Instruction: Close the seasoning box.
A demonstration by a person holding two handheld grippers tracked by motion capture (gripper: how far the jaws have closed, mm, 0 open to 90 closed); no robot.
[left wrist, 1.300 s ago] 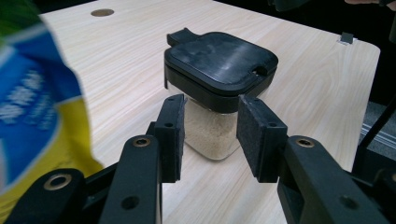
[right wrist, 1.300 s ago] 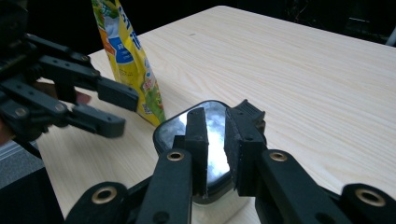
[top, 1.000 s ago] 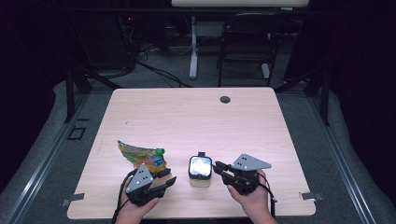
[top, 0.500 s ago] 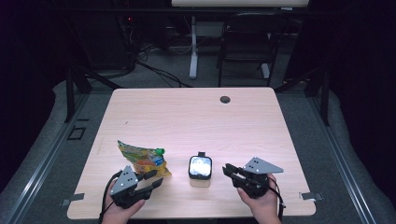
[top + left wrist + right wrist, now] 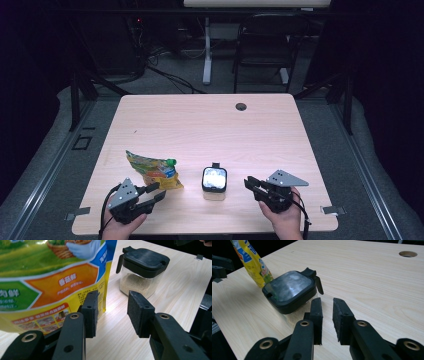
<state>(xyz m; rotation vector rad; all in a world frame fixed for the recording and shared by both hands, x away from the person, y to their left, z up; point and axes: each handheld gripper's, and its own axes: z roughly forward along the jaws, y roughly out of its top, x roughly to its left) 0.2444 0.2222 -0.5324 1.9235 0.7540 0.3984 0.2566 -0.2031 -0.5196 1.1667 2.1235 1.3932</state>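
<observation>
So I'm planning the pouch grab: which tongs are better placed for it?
Left. The left tongs are open right beside the yellow printed pouch; the right tongs point at the black-lidded clear jar.

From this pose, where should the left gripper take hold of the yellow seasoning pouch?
Best at the pouch's near bottom corner, approached along the table from the person's side. It lies flat, and that thin sealed edge sits right by the open left gripper, so the jaws could likely slip over it. The green cap is farther off.
</observation>
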